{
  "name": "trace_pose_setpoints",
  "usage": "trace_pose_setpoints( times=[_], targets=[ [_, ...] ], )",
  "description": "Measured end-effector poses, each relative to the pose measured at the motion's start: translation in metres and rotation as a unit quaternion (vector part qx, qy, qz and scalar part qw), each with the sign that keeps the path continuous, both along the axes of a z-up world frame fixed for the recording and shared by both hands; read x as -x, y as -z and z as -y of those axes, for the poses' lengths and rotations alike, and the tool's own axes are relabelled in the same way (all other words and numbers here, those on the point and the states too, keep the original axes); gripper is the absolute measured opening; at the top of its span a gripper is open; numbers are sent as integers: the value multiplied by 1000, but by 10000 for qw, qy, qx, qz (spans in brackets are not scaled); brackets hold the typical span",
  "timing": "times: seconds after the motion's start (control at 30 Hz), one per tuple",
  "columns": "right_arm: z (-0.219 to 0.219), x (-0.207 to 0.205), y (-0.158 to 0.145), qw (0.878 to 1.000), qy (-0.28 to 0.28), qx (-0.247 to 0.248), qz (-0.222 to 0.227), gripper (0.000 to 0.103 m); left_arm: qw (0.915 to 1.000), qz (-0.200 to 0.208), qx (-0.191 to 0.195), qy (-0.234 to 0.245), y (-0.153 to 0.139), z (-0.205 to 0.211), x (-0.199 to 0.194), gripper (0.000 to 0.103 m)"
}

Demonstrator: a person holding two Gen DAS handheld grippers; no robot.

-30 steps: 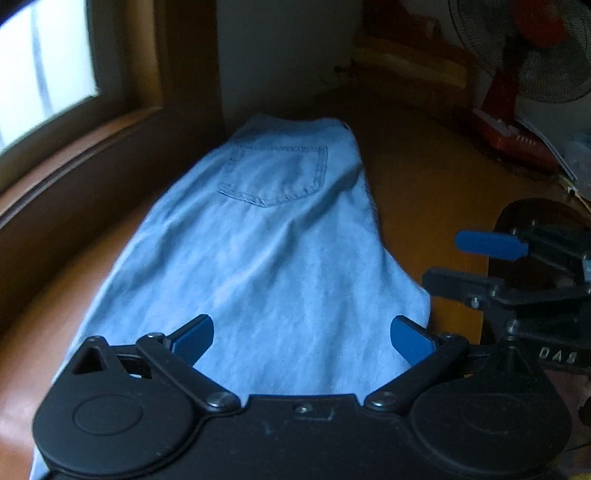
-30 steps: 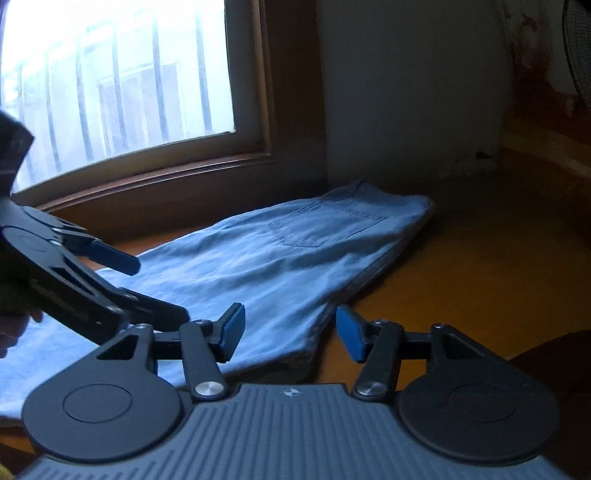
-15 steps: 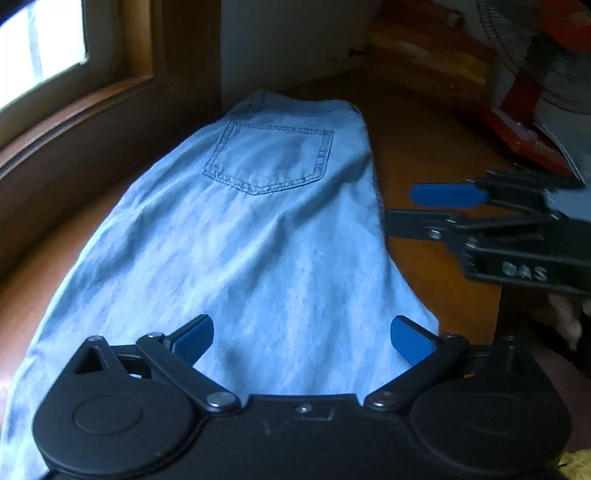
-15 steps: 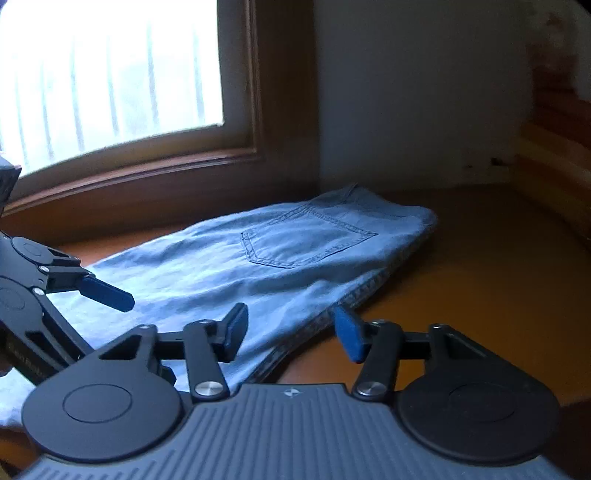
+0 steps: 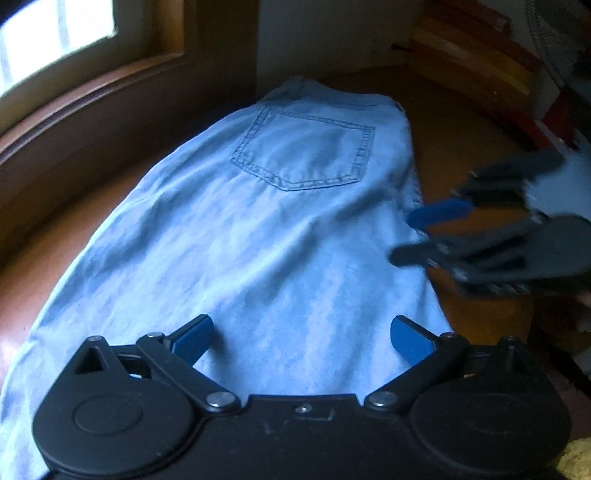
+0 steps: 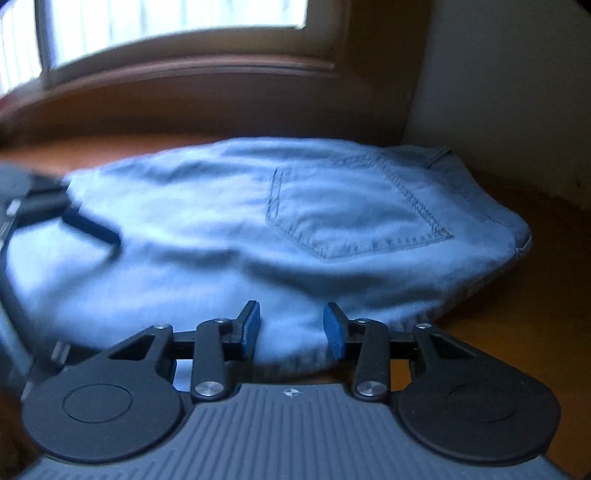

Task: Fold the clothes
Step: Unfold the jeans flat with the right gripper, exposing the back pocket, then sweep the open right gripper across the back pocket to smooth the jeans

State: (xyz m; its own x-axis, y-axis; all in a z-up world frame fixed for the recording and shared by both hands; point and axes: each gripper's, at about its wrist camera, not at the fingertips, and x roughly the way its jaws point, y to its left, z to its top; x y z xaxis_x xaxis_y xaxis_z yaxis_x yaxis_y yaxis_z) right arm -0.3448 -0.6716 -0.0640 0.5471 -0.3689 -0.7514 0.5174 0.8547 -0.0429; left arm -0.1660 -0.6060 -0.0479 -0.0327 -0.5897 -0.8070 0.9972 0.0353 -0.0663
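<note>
Light blue jeans (image 5: 288, 236) lie flat on a brown wooden surface (image 5: 461, 122), back pocket (image 5: 306, 151) up and waistband at the far end. My left gripper (image 5: 301, 328) hovers open over the leg part, nothing between its blue pads. The right gripper (image 5: 404, 238), blurred, is at the jeans' right edge below the pocket. In the right wrist view the right gripper (image 6: 291, 325) sits low over the jeans (image 6: 221, 236) near their edge. Its jaws are closing, a gap still showing between the pads. A finger (image 6: 92, 227) of the left gripper shows at the left.
A window (image 6: 166, 29) with a wooden sill (image 5: 92, 92) runs along the left side, and a pale wall (image 5: 325, 37) stands behind the waistband. Stacked wooden boards (image 5: 472, 62) and a fan (image 5: 554, 37) are at the far right.
The right gripper has swung from beside the leg end to the jeans' right edge near the pocket, and its jaws have narrowed. The left gripper has edged forward over the leg, still open.
</note>
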Motion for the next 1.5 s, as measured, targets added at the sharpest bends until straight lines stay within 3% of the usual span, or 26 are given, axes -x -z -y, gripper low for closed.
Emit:
trace_pose_setpoints(
  times=[0.23, 0.4, 0.5, 0.57, 0.7, 0.83, 0.87, 0.9, 1.0, 1.03, 1.1, 1.23, 1.37, 1.43, 1.5],
  targets=[
    [3, 17, -6, 9993, -9, -357, 111, 42, 9998, -16, 203, -23, -4, 19, 4, 102],
    [37, 22, -37, 9978, 178, -35, 639, 42, 9997, -92, 221, 92, 3, 37, 23, 102],
    [67, 7, -38, 9983, 37, 75, 571, 42, 9996, 217, 168, 110, 7, 41, 37, 103],
    [85, -10, -31, 9992, -238, 109, 315, 42, 9992, 336, 138, 159, 9, 40, 43, 103],
    [103, -36, -6, 9958, -617, 634, -250, 42, 9993, 353, 79, 36, 9, 39, 47, 103],
    [143, -44, -3, 9987, -64, 500, 81, 43, 9991, 424, 55, -35, 11, 35, 52, 103],
    [151, -46, 0, 9976, 183, 664, 34, 44, 9990, 436, 47, -60, 11, 35, 52, 103],
    [159, -45, 2, 9974, 291, 648, 100, 63, 9990, 426, 38, -100, 11, 35, 52, 103],
    [174, -36, 2, 9977, 431, 368, 382, 64, 9989, 418, 2, -187, 10, 33, 54, 103],
    [171, -30, -2, 9972, 447, 375, 462, 55, 9990, 375, -39, -229, 9, 33, 52, 103],
    [161, -16, -13, 9961, 413, 424, 662, 47, 9992, 155, -32, -362, 4, 36, 46, 103],
    [129, 17, -30, 9956, -99, 423, 833, 47, 9967, -24, 265, -767, -7, 51, 30, 102],
    [100, 40, -30, 9957, -434, 216, 792, 47, 9935, 327, 410, -1007, -19, 78, 14, 102],
    [86, 43, -27, 9939, -724, 12, 837, 47, 9921, 510, 315, -1098, -17, 95, 5, 102],
    [72, 36, -16, 9934, -973, 81, 599, 47, 9907, 699, 152, -1157, -12, 109, -1, 102]
  ],
)
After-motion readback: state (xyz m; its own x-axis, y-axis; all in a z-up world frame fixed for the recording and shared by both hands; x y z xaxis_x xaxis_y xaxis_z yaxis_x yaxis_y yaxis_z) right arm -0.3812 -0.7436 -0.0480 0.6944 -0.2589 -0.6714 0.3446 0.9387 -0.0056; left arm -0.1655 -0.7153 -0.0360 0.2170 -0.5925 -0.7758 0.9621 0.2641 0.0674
